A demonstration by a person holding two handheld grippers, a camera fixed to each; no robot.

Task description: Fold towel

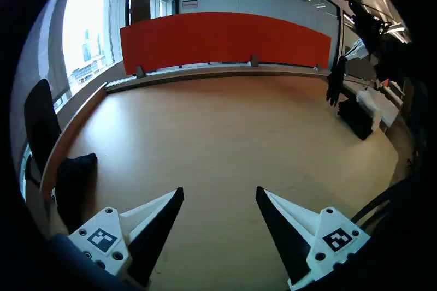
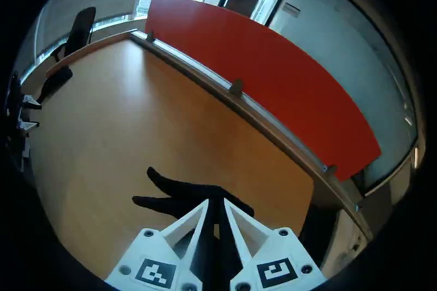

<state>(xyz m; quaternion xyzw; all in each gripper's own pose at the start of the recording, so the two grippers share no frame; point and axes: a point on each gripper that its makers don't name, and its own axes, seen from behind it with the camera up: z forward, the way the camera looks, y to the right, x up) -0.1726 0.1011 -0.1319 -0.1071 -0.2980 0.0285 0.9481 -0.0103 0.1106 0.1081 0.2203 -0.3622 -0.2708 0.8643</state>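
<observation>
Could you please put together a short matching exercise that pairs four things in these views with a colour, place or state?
Things:
1. left gripper
2. right gripper
3. divider panel
4. chair

Descriptions:
A. red, standing along the far edge of the table
B. shut on a black cloth
C. black, beside the window
D. open, above bare wood

Pairs: 1-D, 2-B, 3-A, 4-C

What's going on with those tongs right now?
Left tongs open above table. Right tongs shut on black cloth. Dark bundle at table edge, off to the side.
</observation>
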